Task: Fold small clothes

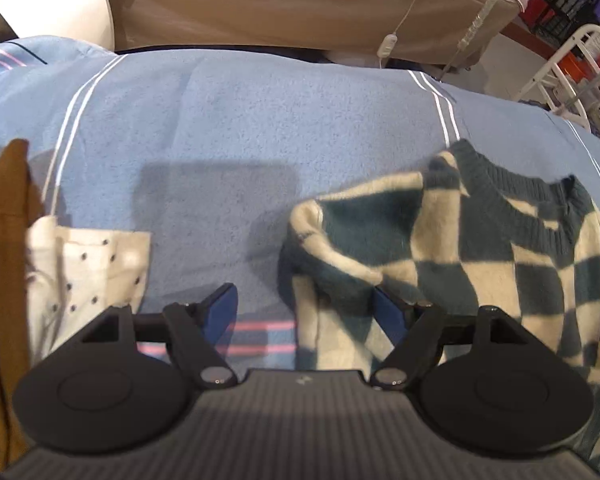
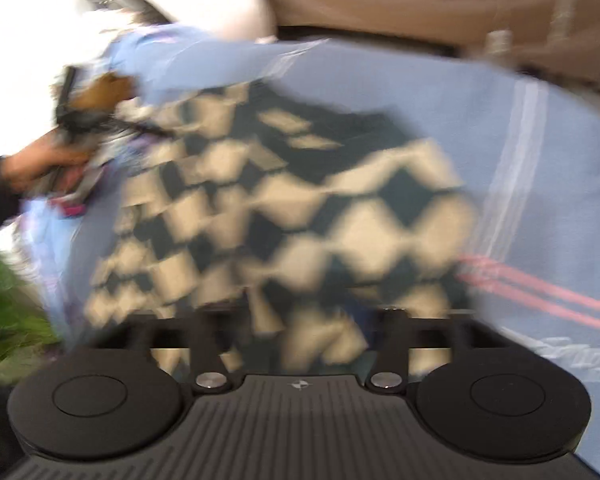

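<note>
A dark green and cream checkered sweater (image 1: pixel 480 248) lies rumpled on the blue blanket (image 1: pixel 260 120), its collar toward the far right. My left gripper (image 1: pixel 306 312) is open; the sweater's edge drapes over its right finger (image 1: pixel 388 312), the left finger (image 1: pixel 220 308) is over bare blanket. In the blurred right wrist view the same sweater (image 2: pixel 300 208) spreads ahead of and between the fingers of my right gripper (image 2: pixel 300 328); the fingertips are hidden by cloth and blur. The other hand with its gripper (image 2: pixel 72 148) shows at the sweater's far left edge.
A white dotted garment (image 1: pixel 96 268) and a brown garment (image 1: pixel 4 260) lie at the left. A cardboard box (image 1: pixel 300 0) stands behind the blanket, a white rack (image 1: pixel 572 72) at the far right. Green floor (image 2: pixel 8 312) shows beyond the blanket's left edge.
</note>
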`<action>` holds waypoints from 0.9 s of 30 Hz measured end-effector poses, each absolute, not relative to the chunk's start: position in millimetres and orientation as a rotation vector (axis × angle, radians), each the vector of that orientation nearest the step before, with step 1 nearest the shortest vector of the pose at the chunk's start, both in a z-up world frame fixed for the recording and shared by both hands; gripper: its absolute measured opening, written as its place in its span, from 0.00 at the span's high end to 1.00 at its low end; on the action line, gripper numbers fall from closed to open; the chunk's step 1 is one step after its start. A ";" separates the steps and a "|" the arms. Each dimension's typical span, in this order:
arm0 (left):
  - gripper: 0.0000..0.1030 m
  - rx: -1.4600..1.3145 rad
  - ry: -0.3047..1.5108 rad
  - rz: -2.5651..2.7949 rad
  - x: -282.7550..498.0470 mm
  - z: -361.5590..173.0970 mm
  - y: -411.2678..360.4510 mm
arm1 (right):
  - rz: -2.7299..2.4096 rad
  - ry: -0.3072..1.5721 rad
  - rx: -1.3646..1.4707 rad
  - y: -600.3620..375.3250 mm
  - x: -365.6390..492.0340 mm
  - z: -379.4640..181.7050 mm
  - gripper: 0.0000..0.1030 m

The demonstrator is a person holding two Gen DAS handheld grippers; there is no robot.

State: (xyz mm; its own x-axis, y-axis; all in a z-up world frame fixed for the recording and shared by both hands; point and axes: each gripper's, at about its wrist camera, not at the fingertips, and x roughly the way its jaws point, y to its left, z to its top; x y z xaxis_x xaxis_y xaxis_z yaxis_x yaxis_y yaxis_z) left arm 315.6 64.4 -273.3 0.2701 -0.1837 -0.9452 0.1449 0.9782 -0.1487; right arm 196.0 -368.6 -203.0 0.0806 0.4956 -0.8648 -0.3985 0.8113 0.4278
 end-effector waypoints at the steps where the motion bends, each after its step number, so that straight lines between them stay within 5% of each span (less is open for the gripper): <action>1: 0.29 -0.029 1.278 -0.230 319.3 -277.3 59.8 | 0.688 1.338 0.030 -354.2 189.5 -207.4 0.00; 3: 0.29 0.023 1.268 -0.249 322.0 -280.7 49.2 | 0.694 1.375 -0.059 -334.5 179.8 -223.8 0.02; 5: 0.30 0.067 1.252 -0.278 322.0 -281.5 39.5 | 0.712 1.419 -0.022 -328.5 174.4 -242.5 0.16; 7: 0.42 0.100 1.236 -0.303 320.4 -282.4 34.2 | 0.730 1.433 -0.014 -323.9 170.9 -250.8 0.42; 9: 0.58 0.117 1.226 -0.309 318.8 -281.6 29.7 | 0.729 1.421 -0.060 -317.6 168.2 -253.3 0.45; 12: 0.66 0.151 1.216 -0.302 316.2 -282.0 24.9 | 0.666 1.453 -0.138 -319.9 171.4 -262.3 0.59; 14: 0.74 0.128 1.212 -0.298 316.5 -279.9 26.7 | 0.646 1.432 -0.044 -331.4 177.4 -256.0 0.54; 16: 0.79 0.117 1.212 -0.295 316.9 -278.6 31.0 | 0.639 1.407 -0.010 -338.8 181.3 -249.5 0.24; 19: 0.81 0.112 1.219 -0.301 319.9 -281.2 35.3 | 0.698 1.503 0.015 -335.6 182.9 -263.2 0.23; 20: 0.81 0.110 1.221 -0.301 320.1 -280.1 37.2 | 0.717 1.538 0.043 -333.7 183.2 -268.8 0.34; 21: 0.82 0.110 1.223 -0.301 320.0 -279.1 38.7 | 0.720 1.578 0.040 -330.0 182.0 -274.5 0.84; 27: 0.86 0.123 1.228 -0.289 333.8 -274.4 45.0 | 0.690 1.490 -0.065 -339.6 197.0 -242.6 0.91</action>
State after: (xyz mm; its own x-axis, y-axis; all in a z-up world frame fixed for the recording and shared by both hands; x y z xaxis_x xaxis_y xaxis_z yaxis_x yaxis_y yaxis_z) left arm 333.8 45.0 -274.4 0.3053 -0.1517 -0.9401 0.2833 0.9570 -0.0624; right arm 197.0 -339.6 -242.6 -0.0710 0.3804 -0.9221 -0.4573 0.8091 0.3690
